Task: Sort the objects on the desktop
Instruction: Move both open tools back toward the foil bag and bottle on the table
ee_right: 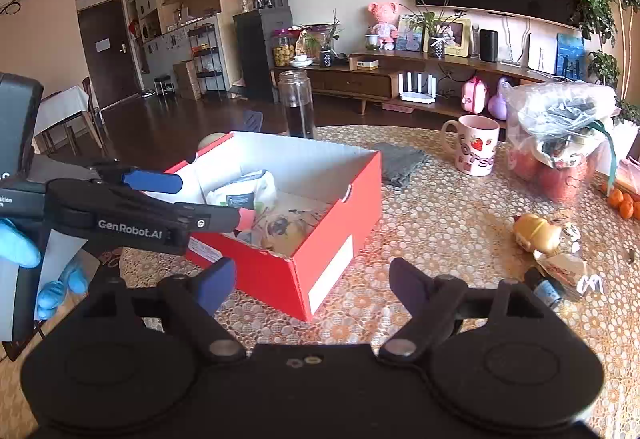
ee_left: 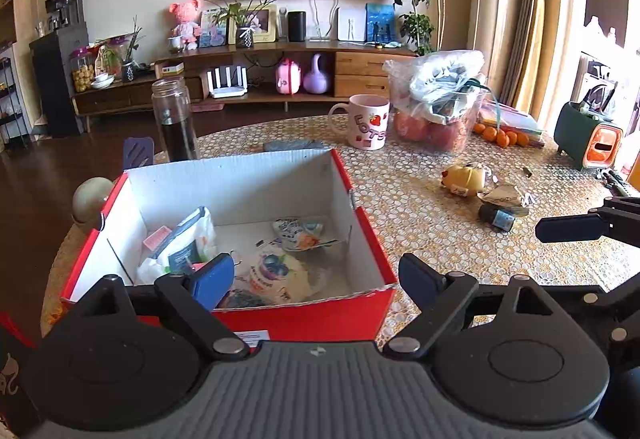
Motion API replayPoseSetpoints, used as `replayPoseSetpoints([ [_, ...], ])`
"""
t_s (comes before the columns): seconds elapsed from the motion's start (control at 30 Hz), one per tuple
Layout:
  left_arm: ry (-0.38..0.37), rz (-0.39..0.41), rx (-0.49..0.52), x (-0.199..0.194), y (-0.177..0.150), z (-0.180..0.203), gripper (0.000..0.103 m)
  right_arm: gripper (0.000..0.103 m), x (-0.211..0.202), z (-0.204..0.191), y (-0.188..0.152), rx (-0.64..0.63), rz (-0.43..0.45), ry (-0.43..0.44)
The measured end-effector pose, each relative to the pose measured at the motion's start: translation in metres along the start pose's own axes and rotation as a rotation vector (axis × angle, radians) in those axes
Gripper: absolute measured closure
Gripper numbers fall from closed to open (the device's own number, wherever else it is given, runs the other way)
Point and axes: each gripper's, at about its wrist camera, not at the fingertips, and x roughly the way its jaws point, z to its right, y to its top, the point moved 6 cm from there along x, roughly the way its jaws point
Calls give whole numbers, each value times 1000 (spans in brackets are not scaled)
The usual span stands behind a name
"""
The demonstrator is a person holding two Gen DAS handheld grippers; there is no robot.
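Left wrist view: the left claw stands released, jaws spread wide with nothing between them, hovering over the near wall of the red cardboard box. Its left blue pad overlaps the box's opening. Inside the box lie a white tissue pack, a round blue-printed snack packet and a crumpled wrapper.

In the right wrist view the right claw is also released and empty, poised over the lace-covered worktop just beside the box's near corner. A blue-gloved hand carries the left claw on the box's left.

Right of the box, on the worktop, sit a yellow toy figure, some torn packaging and a small dark bottle, close together. Beyond the box stand a pink strawberry mug, a glass jar and a plastic bag of fruit, with small oranges farther right.
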Motion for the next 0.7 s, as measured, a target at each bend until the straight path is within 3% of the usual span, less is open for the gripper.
replayPoseSetpoints([
  [0.17, -36, 26, 17, 1, 2, 32, 1, 14, -16, 30, -8, 54, 15, -42],
  [0.7, -162, 9, 116, 47, 4, 142, 0, 0, -52, 150, -36, 168, 48, -217],
])
